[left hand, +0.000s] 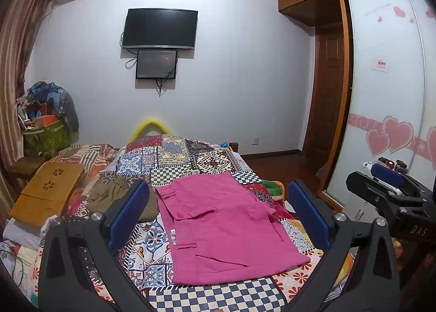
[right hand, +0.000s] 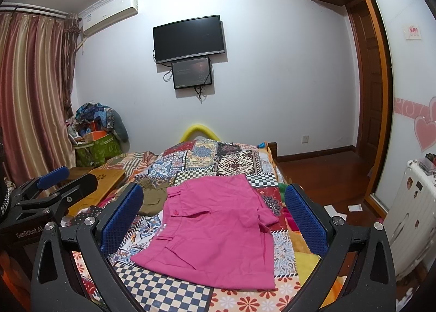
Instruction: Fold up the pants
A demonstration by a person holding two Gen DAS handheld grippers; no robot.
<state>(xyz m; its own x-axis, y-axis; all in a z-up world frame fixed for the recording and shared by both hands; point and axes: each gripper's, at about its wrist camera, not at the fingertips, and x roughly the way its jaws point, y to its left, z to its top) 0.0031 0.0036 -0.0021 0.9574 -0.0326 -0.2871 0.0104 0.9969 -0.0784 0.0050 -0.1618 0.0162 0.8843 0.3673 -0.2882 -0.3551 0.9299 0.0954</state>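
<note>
- The pink pants lie flat on the bed's patchwork quilt, near the bed's near edge and toward its right side, waistband to the left and leg ends to the right.
- They look folded over themselves, one layer on another, with a buttoned pocket flap facing up.
- The left tongs hover above the pants with their blue pads spread wide apart, holding nothing.
- The right tongs hover over the same garment, also spread wide and empty; their pads do not touch the cloth.
- An olive-green garment sits bunched just beside the pants' waistband, toward the bed's left side.
- A wooden lap tray rests along the bed's left edge.
- Beyond the bed's far edge, a dark television hangs on the wall with a smaller screen right under it.
- Striped curtains hang at the left; a wardrobe with heart stickers stands at the right.
</note>
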